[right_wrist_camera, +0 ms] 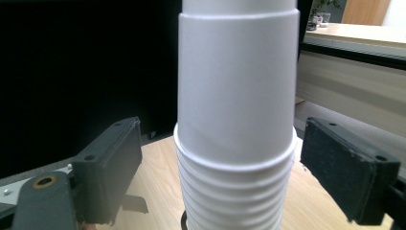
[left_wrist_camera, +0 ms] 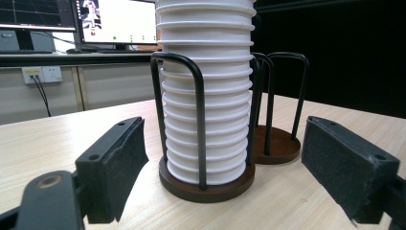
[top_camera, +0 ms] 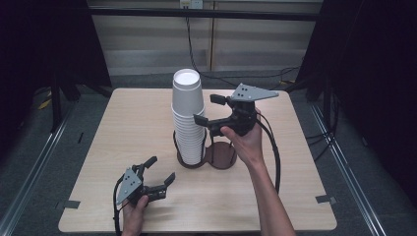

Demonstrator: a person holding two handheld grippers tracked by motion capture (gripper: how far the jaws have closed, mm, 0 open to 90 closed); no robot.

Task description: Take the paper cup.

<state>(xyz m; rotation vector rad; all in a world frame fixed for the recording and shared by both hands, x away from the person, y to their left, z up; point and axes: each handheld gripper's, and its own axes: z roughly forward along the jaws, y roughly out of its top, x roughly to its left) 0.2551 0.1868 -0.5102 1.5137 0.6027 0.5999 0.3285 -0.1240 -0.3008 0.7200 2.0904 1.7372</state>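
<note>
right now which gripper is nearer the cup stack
Right. The right gripper is raised beside the cup stack, open jaws straddling its upper part without touching. The left gripper sits low near the table's front edge, open, facing the stack's base.

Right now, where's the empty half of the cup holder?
In the high view the empty holder ring sits at table centre, just right of the paper cup stack, under the right claw.

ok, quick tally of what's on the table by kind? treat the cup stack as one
White paper cup stack: 1
Two-ring cup holder: 1
Handheld grippers: 2, left gripper and right gripper, jaws open on both
Total: 4
</note>
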